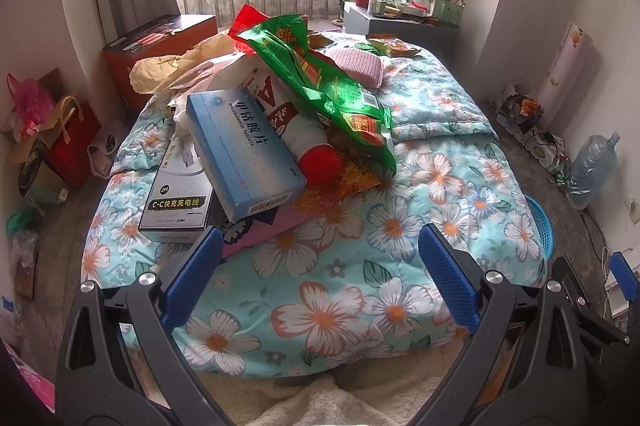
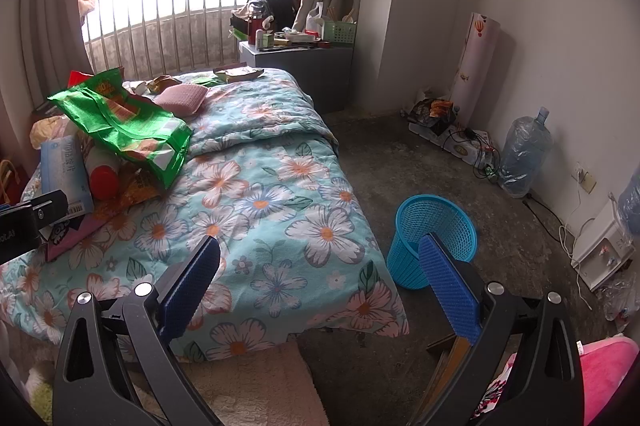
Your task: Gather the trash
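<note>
Both hand-held grippers sit nearest the lens: the left hand-held gripper point(image 1: 320, 266) spreads its blue pads wide over the foot of the bed point(image 1: 400, 218), gripping nothing, and the right hand-held gripper point(image 2: 320, 278) is likewise spread wide and unladen. On the floral quilt's left side the trash lies heaped: a white charging-cable box point(image 1: 180, 185) at the far left, a light-blue tablet box point(image 1: 244, 153) lying tilted partly across it, a white bottle with a red cap point(image 1: 304, 137) just beside that, and a crumpled green snack bag point(image 1: 320, 81) draped over the top. Orange wrappers point(image 1: 344, 181) peek out beneath the bottle. Further right on the quilt rests a pink knitted cloth point(image 1: 356, 67). Right of the bed, on the concrete floor, stands an upright blue mesh wastebasket point(image 2: 432, 238), well apart from the heap. A large water jug point(image 2: 524, 153) stands against the right-hand wall.
</note>
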The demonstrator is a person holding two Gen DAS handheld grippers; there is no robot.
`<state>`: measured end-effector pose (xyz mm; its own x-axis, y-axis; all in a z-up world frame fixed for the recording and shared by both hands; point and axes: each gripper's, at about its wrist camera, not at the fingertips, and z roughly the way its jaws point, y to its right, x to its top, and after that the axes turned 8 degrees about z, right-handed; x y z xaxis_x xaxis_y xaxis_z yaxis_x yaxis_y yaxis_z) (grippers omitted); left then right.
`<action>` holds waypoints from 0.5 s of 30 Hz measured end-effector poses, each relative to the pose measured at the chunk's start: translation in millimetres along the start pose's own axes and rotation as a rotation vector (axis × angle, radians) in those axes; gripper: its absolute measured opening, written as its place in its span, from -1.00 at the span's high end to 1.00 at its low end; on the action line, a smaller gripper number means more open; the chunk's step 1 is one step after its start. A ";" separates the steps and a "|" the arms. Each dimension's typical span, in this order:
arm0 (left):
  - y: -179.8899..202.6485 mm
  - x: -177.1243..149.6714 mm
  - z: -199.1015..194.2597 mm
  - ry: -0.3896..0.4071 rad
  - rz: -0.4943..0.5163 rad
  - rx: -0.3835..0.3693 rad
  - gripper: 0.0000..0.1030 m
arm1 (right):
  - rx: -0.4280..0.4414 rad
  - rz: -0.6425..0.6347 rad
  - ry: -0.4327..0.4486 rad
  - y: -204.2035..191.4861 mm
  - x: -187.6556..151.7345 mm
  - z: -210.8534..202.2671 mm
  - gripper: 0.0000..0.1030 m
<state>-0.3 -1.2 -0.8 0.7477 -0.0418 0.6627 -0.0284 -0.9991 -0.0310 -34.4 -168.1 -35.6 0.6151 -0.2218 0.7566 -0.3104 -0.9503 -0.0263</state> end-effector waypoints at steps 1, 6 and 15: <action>-0.2 -4.7 1.4 0.000 -0.001 0.000 -0.83 | -0.001 0.000 0.001 0.3 -0.5 -0.5 -0.88; -0.1 -5.4 1.5 -0.001 0.000 0.001 -0.83 | 0.000 -0.001 0.002 0.0 -0.4 -0.6 -0.88; 0.1 -4.5 2.0 -0.004 0.002 0.002 -0.83 | 0.000 -0.002 0.002 -0.6 -0.2 -0.9 -0.88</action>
<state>-2.4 -1.1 -5.2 0.7500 -0.0438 0.6599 -0.0289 -0.9990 -0.0335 -34.9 -167.3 -35.1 0.6141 -0.2199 0.7580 -0.3095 -0.9506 -0.0250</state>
